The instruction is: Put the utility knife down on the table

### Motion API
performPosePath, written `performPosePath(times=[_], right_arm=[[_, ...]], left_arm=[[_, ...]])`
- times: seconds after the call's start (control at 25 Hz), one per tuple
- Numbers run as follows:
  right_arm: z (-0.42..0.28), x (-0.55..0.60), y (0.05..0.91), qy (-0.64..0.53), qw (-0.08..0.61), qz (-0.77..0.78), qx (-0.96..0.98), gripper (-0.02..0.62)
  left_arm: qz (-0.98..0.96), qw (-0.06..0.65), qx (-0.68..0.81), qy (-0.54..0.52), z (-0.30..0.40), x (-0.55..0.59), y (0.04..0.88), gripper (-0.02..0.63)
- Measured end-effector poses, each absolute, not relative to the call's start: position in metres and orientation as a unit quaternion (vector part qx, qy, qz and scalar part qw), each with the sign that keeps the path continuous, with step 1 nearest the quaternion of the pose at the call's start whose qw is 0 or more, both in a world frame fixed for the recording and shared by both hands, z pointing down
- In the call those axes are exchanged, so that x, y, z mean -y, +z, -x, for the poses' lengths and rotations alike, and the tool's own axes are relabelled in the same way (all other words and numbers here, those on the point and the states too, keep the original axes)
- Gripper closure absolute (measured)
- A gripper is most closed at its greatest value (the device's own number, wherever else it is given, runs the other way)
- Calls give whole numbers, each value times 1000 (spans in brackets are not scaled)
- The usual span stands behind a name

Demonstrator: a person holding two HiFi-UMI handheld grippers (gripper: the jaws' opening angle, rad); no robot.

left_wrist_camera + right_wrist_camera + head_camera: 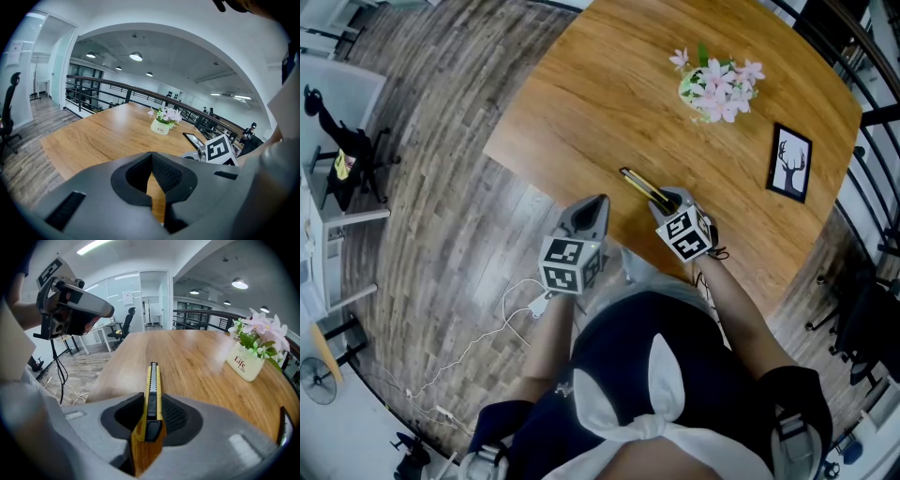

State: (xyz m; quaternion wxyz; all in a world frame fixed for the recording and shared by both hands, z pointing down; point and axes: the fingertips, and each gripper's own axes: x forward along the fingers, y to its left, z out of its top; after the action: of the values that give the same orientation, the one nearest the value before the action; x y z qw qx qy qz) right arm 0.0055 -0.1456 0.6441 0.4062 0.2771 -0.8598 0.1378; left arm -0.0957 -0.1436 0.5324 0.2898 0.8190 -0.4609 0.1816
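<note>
The right gripper [150, 420] pinches the knife [152, 380], whose long axis runs straight out beyond the jaws, far-left over the table [581, 103]. The left gripper [589, 217], pressed together and empty, hangs just left.

A white pot [719, 89] of pink flowers and green leaves, printed "Life", stands on the far part of the worktop [581, 103]. To its right and somewhat nearer, apart from it, a black picture frame [789, 162] lies flat, showing a dark silhouette on white. The floor [422, 234] around is grey-brown wooden planks; a white cable [502, 319] trails across it on the near left. A white desk [337, 141] stands at the far left, and a small fan [317, 380] at the near left. A dark railing [117, 91] runs along the far side, round ceiling lights [136, 56] above it.
</note>
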Motion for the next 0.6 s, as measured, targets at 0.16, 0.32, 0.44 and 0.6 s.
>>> performPosePath(times=[0.16,0.32,0.44,0.6], right_arm=[[-5,146,647,138,409,-275,859,480],[-5,145,648,139,410,-273,859,480],[-5,145,649,138,411,-272,859,480],[-5,145,651,140,413,-271,858,480]], left_arm=[[-818,293,459,185,96,142,534,588],[-818,295,456,189,96,141,534,589],[-818,291,460,185,97,142,533,589],[-818,291,460,187,98,141,536,588]])
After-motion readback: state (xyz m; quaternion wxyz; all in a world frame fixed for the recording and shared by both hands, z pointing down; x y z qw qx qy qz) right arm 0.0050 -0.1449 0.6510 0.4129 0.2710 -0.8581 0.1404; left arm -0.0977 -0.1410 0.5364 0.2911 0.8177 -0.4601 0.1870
